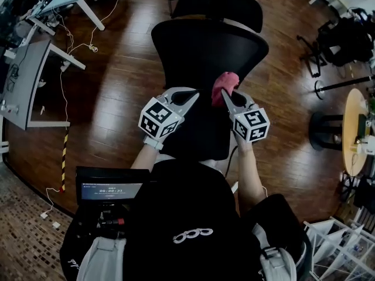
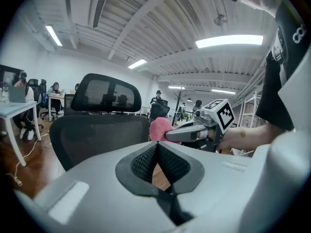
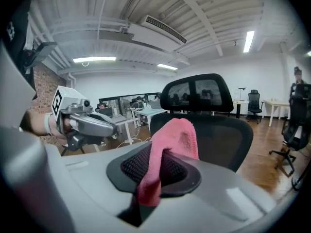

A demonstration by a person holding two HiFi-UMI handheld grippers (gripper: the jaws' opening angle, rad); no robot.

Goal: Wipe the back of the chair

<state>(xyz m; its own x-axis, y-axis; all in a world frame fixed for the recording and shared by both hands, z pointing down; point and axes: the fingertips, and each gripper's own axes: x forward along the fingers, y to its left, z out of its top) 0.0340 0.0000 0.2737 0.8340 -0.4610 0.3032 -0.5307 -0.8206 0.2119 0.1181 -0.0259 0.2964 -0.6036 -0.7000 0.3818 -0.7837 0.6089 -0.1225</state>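
Grip comes first: your right gripper (image 1: 228, 93) has its jaws clamped on the pink cloth (image 3: 171, 144), and a loose fold of it stands up above the jaws. The chair back (image 1: 202, 48), black mesh, is directly in front of you, with the headrest (image 1: 220, 2) beyond it. The pink cloth is held close before the mesh, but I cannot tell if it touches. Your left gripper (image 1: 188, 97) is just beside the right one, its jaws pressed together with nothing between them. To wipe well, I think you should lay the loose fold flat on the mesh, not the hard jaw tips, and press lightly, because mesh probably gives way. If the chair turns, the left gripper could steady its frame.
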